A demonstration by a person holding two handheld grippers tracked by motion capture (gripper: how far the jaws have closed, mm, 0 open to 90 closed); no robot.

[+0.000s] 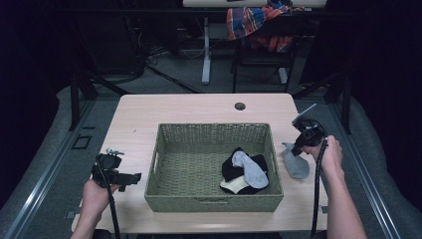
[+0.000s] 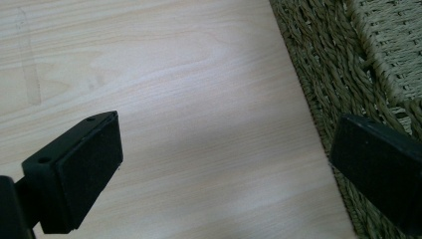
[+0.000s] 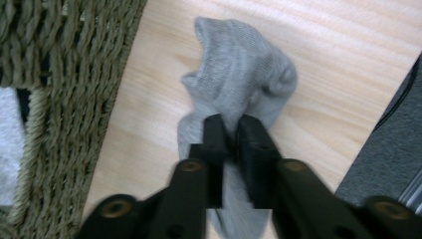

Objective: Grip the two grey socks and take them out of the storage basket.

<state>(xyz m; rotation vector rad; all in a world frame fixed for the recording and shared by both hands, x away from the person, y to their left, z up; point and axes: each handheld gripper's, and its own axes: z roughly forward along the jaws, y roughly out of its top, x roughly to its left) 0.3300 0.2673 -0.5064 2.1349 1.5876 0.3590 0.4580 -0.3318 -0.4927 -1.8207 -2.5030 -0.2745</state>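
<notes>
Right claw (image 3: 230,130) clamped on grey sock (image 3: 239,74), tabletop (image 1: 199,107) beside basket (image 1: 154,169). Left claw (image 2: 224,169) apart, empty. Advice: lift sock clear of rim before basket drop.

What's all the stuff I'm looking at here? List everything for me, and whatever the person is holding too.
table: one, pale wood, centre of the room.
basket: one, olive green woven, middle of the table.
socks in the basket: a small pile, black, light grey and cream, in the basket's right part; count unclear.
grey sock: one, on the table right of the basket, pinched by the right claw.
plaid cloth: one, orange and blue, draped on a chair behind the table.
left claw: black, open, over bare table beside the basket's left wall.
right claw: black, shut on the grey sock.
</notes>
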